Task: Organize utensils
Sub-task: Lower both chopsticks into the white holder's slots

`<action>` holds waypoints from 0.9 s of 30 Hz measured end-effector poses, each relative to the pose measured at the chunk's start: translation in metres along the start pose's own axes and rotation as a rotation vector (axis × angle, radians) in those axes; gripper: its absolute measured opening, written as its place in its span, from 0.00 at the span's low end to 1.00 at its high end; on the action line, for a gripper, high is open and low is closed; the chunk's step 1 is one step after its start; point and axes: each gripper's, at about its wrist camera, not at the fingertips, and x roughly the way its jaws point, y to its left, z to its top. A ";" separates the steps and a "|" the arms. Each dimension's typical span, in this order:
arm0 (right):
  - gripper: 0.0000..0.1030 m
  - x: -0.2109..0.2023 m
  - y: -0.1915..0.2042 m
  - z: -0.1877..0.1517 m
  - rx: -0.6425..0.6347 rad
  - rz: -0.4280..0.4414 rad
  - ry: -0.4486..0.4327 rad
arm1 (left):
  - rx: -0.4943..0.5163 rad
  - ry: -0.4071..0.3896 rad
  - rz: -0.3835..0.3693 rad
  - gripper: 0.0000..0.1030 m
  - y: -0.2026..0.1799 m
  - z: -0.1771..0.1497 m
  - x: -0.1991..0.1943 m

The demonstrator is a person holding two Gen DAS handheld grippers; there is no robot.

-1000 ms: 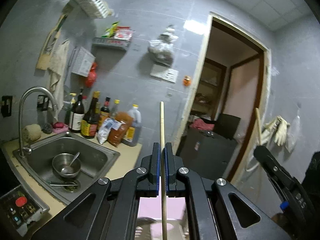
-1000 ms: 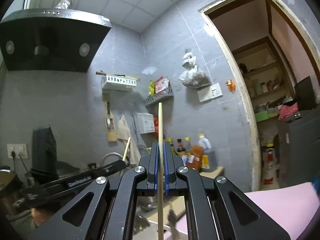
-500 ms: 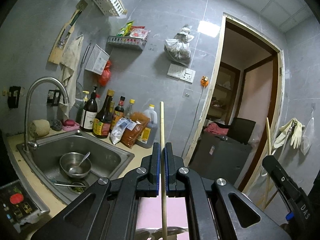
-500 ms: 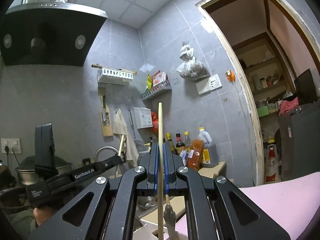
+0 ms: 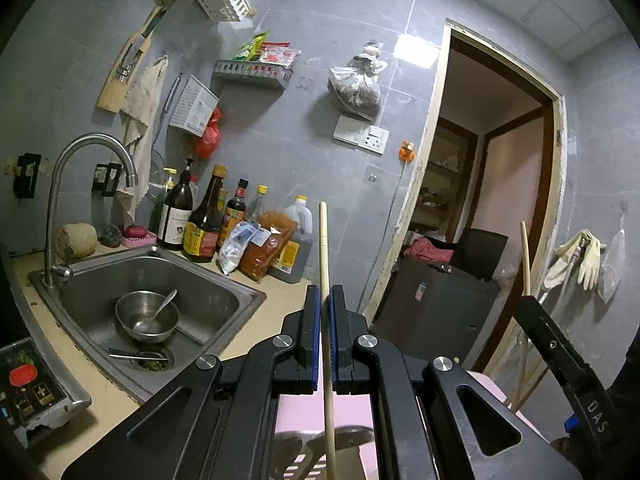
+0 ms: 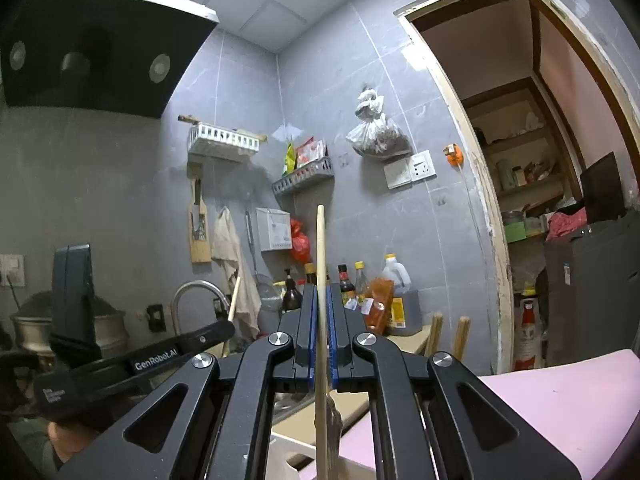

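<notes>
My left gripper (image 5: 325,292) is shut on a pale wooden chopstick (image 5: 325,248) that stands upright between its blue pads. My right gripper (image 6: 320,290) is shut on a second wooden chopstick (image 6: 320,248), also upright. Below both grippers lies a pink surface (image 6: 560,408) with a white slotted utensil holder (image 5: 316,468) at the bottom edge; a dark utensil head (image 6: 333,420) shows beside the right chopstick. The right gripper with its chopstick also shows in the left wrist view (image 5: 560,344). The left gripper also shows in the right wrist view (image 6: 160,356).
A steel sink (image 5: 224,296) with a bowl and spoon (image 5: 146,316) is at the left. Sauce bottles (image 5: 208,220) and packets stand on the counter behind it. A doorway (image 5: 492,200) opens at the right. Two more chopstick ends (image 6: 436,332) stick up near the counter.
Both grippers have tilted down and come lower toward the pink surface and the white holder, still holding their chopsticks. The sink and bottles now sit higher in the left wrist view.
</notes>
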 end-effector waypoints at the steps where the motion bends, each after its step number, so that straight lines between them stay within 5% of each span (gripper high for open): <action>1: 0.03 -0.002 0.001 -0.001 -0.006 0.000 0.005 | 0.005 0.006 -0.005 0.02 -0.001 -0.001 0.000; 27: 0.08 -0.026 0.001 -0.020 -0.063 -0.005 0.117 | 0.065 0.077 -0.048 0.03 -0.018 -0.022 -0.027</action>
